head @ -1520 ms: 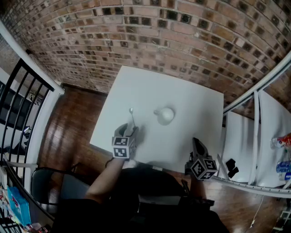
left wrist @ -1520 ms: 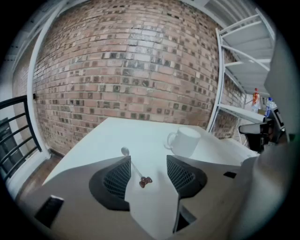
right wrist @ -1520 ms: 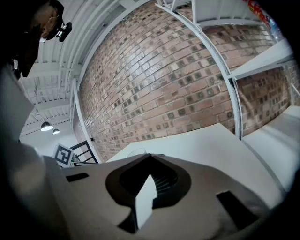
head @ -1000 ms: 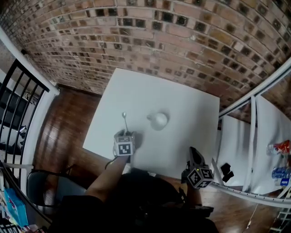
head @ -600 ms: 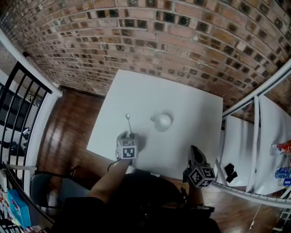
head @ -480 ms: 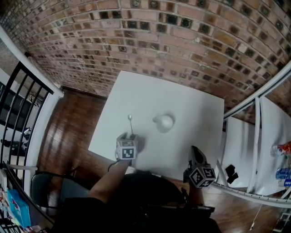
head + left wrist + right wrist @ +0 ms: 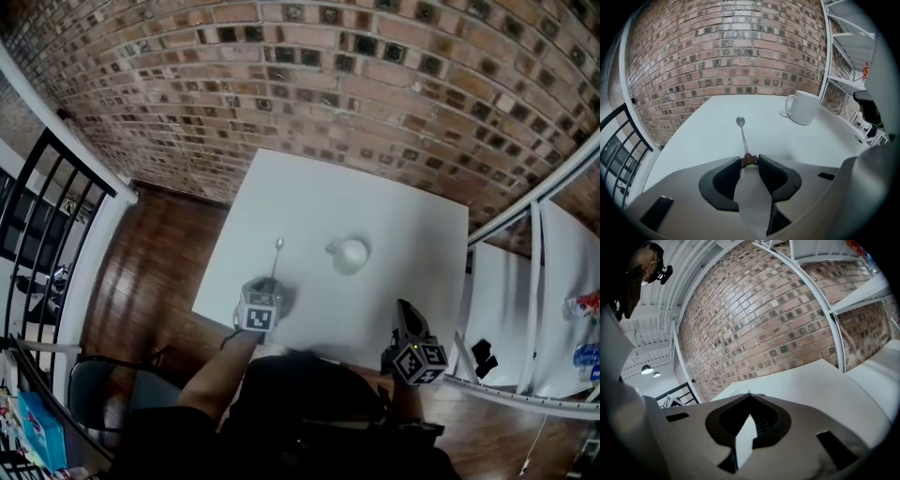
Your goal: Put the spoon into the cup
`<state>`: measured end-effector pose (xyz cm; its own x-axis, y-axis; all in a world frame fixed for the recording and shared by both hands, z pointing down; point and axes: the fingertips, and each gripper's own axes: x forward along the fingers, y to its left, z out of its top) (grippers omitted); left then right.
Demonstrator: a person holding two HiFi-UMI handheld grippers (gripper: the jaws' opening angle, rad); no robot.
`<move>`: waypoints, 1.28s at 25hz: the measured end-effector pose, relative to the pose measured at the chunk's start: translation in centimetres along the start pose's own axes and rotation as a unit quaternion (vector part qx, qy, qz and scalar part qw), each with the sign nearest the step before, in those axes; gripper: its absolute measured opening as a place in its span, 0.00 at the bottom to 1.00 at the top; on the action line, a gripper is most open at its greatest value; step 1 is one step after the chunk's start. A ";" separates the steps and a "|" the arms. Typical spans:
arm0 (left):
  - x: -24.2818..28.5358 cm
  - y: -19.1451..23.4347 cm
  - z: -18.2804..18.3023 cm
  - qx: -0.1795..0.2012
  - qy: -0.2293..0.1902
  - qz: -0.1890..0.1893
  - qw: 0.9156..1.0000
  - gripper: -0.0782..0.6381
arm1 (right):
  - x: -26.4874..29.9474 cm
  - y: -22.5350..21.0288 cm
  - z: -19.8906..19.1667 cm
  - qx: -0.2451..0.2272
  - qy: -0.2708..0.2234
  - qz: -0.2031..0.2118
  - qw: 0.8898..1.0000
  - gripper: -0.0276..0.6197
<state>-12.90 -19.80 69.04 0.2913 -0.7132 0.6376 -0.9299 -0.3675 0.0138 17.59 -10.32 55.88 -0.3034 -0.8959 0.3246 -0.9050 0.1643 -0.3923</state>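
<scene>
A metal spoon (image 7: pixel 276 261) lies on the white table (image 7: pixel 403 225), bowl pointing away and its brown beaded handle end toward me. To its right a white cup (image 7: pixel 352 253) stands upright. My left gripper (image 7: pixel 267 289) rests low on the table at the handle end. In the left gripper view the closing jaws (image 7: pixel 750 160) touch the brown end on both sides, with the spoon (image 7: pixel 742 133) stretching ahead and the cup (image 7: pixel 805 107) to the far right. My right gripper (image 7: pixel 403 314) hovers at the table's near right edge, shut and empty, its tips (image 7: pixel 750 395) meeting.
A brick wall backs the table. White metal shelving (image 7: pixel 525 309) stands to the right, holding bottles (image 7: pixel 586 305) and a small black object (image 7: pixel 485 354). A black railing (image 7: pixel 37 216) and a chair (image 7: pixel 103 394) are to the left, above wooden floor.
My left gripper has slid up to the spoon's handle end, rolled upright, and its jaws have narrowed onto the brown tip. The right gripper has stayed by the table's near edge.
</scene>
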 end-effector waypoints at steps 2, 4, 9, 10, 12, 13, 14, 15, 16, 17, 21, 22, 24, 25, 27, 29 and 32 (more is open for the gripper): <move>-0.1 0.7 -0.1 -0.004 0.001 -0.004 1.000 0.29 | -0.1 0.2 -0.1 0.000 -0.003 -0.001 1.000 0.05; -0.3 1.2 0.2 -0.013 -0.005 -0.016 1.000 0.29 | -0.2 0.2 0.0 0.000 -0.006 -0.005 1.000 0.05; -1.7 2.3 3.5 -0.005 -0.057 -0.041 0.998 0.28 | -0.3 0.6 0.4 0.000 -0.020 -0.008 1.000 0.05; -2.1 2.4 4.5 -0.001 -0.068 -0.044 0.997 0.28 | -0.3 0.8 0.5 0.000 -0.022 -0.008 1.000 0.05; -3.0 2.6 6.5 0.004 -0.092 -0.049 0.995 0.28 | -0.3 1.2 0.7 -0.001 -0.026 -0.006 1.000 0.05; -3.5 2.7 7.5 0.007 -0.105 -0.051 0.993 0.28 | -0.4 1.4 0.9 -0.001 -0.029 -0.005 1.000 0.05; -4.1 2.7 8.6 0.010 -0.119 -0.052 0.991 0.28 | -0.5 1.6 1.0 -0.002 -0.031 -0.005 0.999 0.05; -4.7 2.7 9.7 0.013 -0.133 -0.055 0.989 0.28 | -0.6 1.7 1.1 -0.003 -0.034 -0.005 0.999 0.05; -5.3 2.6 10.8 0.016 -0.148 -0.058 0.987 0.28 | -0.7 1.8 1.2 -0.004 -0.037 -0.005 0.999 0.05; -5.8 2.5 12.1 0.019 -0.164 -0.064 0.984 0.28 | -0.8 1.8 1.4 -0.005 -0.039 -0.006 0.999 0.05; -8.6 2.3 16.8 0.016 -0.218 -0.075 0.973 0.28 | -1.4 1.8 2.1 -0.009 -0.050 -0.011 0.999 0.05; -9.3 2.2 17.8 0.014 -0.230 -0.078 0.970 0.28 | -1.5 1.7 2.3 -0.011 -0.053 -0.012 0.998 0.05; -10.7 1.6 19.2 0.015 -0.253 -0.092 0.963 0.28 | -1.8 1.5 2.6 -0.015 -0.056 -0.014 0.998 0.05; -11.4 1.0 19.7 0.017 -0.262 -0.106 0.959 0.28 | -1.9 1.5 2.8 -0.018 -0.057 -0.015 0.998 0.05; -12.0 -0.4 20.0 0.021 -0.274 -0.147 0.950 0.28 | -2.1 1.6 3.1 -0.021 -0.062 -0.016 0.998 0.05; -12.0 -2.0 19.2 0.024 -0.273 -0.184 0.944 0.28 | -2.4 1.7 3.2 -0.020 -0.067 -0.017 0.997 0.05; -11.9 -4.0 17.3 0.041 -0.260 -0.212 0.941 0.28 | -3.1 2.0 2.5 -0.018 -0.065 -0.020 0.998 0.05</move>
<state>-8.73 -20.17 48.12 0.7226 -0.6798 0.1255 -0.6911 -0.7146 0.1083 17.44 -8.26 51.98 -0.2272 -0.9474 0.2252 -0.9266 0.1392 -0.3493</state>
